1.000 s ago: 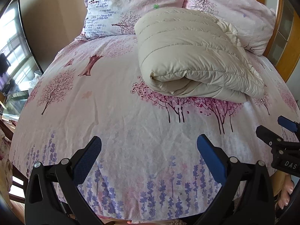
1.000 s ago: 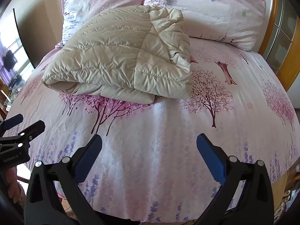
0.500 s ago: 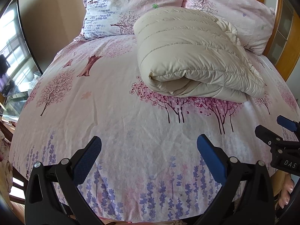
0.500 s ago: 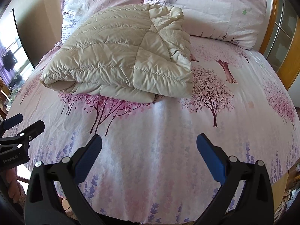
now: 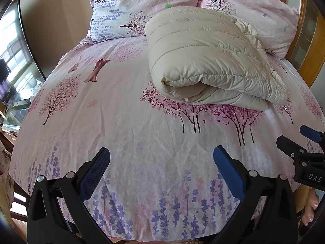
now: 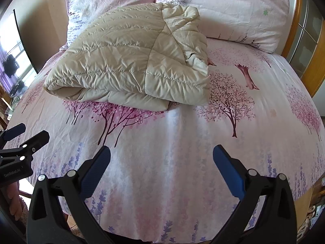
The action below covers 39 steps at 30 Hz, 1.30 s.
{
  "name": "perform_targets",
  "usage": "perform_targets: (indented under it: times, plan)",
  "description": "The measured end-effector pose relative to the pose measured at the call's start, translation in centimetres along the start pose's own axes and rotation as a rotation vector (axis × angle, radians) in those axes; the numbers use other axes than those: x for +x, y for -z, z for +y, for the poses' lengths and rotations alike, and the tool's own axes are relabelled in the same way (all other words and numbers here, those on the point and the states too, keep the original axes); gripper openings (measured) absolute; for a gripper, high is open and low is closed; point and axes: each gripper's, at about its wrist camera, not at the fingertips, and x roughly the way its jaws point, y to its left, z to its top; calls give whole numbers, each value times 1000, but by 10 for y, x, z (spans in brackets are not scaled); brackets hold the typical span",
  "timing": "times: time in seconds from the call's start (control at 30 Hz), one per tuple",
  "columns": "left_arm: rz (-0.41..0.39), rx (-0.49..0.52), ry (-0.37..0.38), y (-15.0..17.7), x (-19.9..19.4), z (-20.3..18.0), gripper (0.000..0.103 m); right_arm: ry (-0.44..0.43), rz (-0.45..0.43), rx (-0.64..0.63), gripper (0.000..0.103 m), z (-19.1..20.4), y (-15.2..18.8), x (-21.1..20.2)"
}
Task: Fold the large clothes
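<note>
A cream quilted down garment (image 5: 207,61) lies folded into a thick bundle on the bed, near the pillows; it also shows in the right wrist view (image 6: 132,61). My left gripper (image 5: 161,158) is open and empty, hovering over the bed's near end, well short of the garment. My right gripper (image 6: 161,158) is open and empty too, to the right of the left one. The right gripper shows at the right edge of the left wrist view (image 5: 304,142). The left gripper shows at the left edge of the right wrist view (image 6: 24,134).
The bed (image 5: 121,122) has a pink sheet printed with trees and lavender. Two matching pillows (image 5: 142,6) (image 6: 233,10) lean at the head. A wooden headboard (image 6: 308,57) stands at the right. A window and a dark screen (image 5: 26,46) are at the left.
Both views have shifted very slightly; the garment sits a touch lower in the right wrist view. Both grippers stay open and empty.
</note>
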Motion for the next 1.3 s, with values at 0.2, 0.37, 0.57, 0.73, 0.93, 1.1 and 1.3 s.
perform_targets:
  times: [0.2,0.37,0.57,0.73,0.93,1.1,1.3]
  plan:
    - [2,-1,0,1,1,0,102,0,1,2,101,1,0,0]
    - [3,-1,1,2,2,1,102,-2,4,2,101,3,1,1]
    - [3,4,1,3,3,-1,102,-5,8,4,101,4,2,3]
    - [4,5,2,2,3,-2,102,-12,12,6,101,2,2,5]
    - [6,6,4,3,5,-4,102,-17,16,8,101,2,3,7]
    - [10,6,7,4,7,-5,102,-20,18,11,101,3,3,8]
    - [11,6,16,3,8,-5,102,-28,23,10,101,2,4,10]
